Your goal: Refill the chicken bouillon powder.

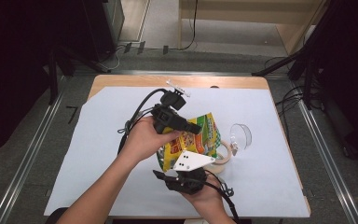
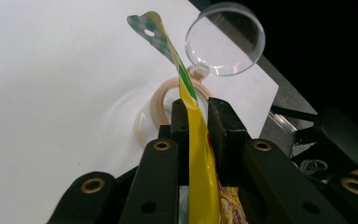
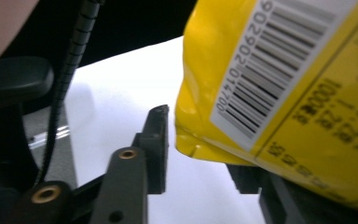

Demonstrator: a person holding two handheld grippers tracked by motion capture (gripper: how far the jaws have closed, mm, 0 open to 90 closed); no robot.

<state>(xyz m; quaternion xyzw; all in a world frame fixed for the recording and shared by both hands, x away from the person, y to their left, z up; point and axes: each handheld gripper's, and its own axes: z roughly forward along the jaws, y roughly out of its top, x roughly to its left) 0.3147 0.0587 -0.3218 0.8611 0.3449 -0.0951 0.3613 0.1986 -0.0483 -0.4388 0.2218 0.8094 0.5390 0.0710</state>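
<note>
A yellow snack bag [image 1: 200, 140] with green print is held above the white table cover. My left gripper [image 1: 196, 128] comes in from the left, and its jaws are shut on the bag's thin edge [image 2: 196, 140], which stands upright between the pads [image 2: 182, 122]. My right gripper [image 1: 182, 174] sits below the bag at the near edge, under its white three-cornered plate. In the right gripper view the bag's barcode side [image 3: 279, 79] hangs over the jaws. The left fingertip [image 3: 157, 135] stands clear of the bag's corner, and the other jaw is mostly hidden behind the bag.
A beige tape roll [image 1: 224, 157] lies flat just right of the bag, also visible past the left jaws [image 2: 161, 99]. A clear round magnifier [image 1: 240, 135] rests beside it [image 2: 224, 39]. The white cover [image 1: 121, 154] spans the wooden table; a cable trails from each gripper.
</note>
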